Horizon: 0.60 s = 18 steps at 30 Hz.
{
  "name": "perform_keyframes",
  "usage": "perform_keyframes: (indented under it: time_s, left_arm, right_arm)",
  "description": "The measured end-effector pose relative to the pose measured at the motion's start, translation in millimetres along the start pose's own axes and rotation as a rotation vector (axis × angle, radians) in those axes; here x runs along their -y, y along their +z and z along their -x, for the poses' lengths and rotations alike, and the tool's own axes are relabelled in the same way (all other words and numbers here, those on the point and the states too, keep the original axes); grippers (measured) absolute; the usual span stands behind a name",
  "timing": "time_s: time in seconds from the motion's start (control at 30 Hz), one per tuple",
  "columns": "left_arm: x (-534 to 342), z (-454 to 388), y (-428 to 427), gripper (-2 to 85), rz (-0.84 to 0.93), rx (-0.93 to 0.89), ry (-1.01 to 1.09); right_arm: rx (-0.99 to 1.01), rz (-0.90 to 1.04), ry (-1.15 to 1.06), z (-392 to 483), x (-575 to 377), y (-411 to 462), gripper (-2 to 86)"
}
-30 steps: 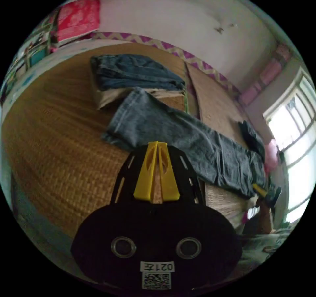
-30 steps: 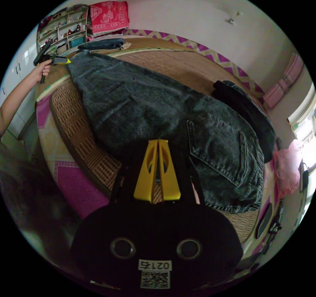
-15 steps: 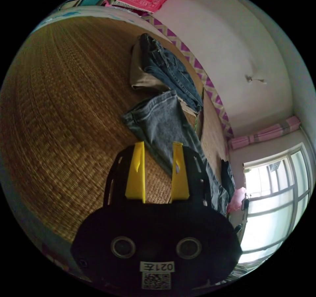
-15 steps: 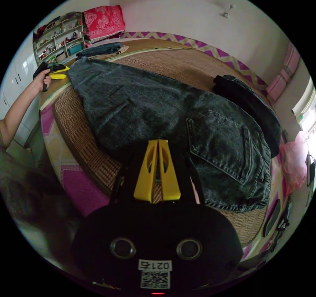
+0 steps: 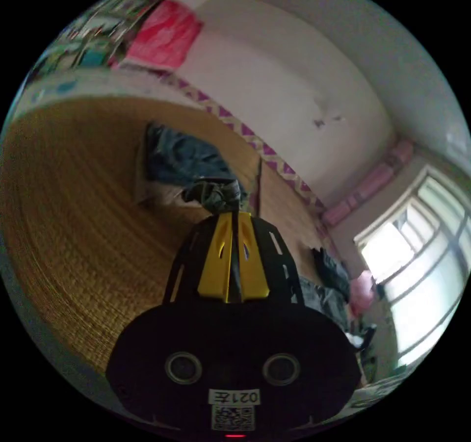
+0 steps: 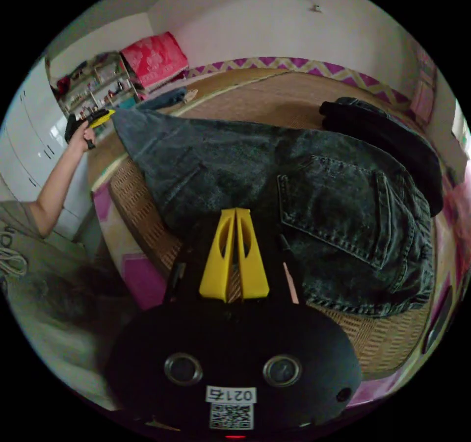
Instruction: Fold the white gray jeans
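Lengthwise, jeans (image 6: 274, 187) between hand-held grippers, left (image 5: 234, 215) pinching hem, right (image 6: 236, 211) clamping waist edge

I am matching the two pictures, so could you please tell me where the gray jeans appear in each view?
Left gripper view: the gray jeans bunch at the centre, at the tips of the left hand-held gripper.
Right gripper view: they spread across the middle, back pocket right of centre.
Shared landmark: the red patterned cloth against the wall.
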<state>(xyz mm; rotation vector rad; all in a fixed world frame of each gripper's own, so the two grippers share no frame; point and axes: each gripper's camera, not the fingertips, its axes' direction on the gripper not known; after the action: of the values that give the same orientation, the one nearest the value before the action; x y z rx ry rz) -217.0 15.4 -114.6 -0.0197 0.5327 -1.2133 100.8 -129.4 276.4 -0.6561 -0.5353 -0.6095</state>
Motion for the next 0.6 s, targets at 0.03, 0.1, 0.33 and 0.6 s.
perform_keyframes:
  time_s: [0.03,0.1,0.33,0.6]
  left_arm:
    - [-9,-52,-3,-0.9,-0.009,0.032,0.148]
    - [-33,-135,-1,-0.9,-0.021,0.074,0.377]
    - [-214,-360,101,-0.9,0.234,-0.127,0.871]
    - [-373,-402,204,-0.8,0.490,-0.047,0.947]
  right_arm:
    - [0.025,-0.056,0.041,-11,-8,-16,-0.4]
    - [0.027,-0.127,0.092,-25,-22,-40,-0.1]
    - [-0.027,-0.257,0.214,-61,-95,-107,-0.6]
    - [-0.027,-0.224,0.320,-101,-161,-127,-0.5]
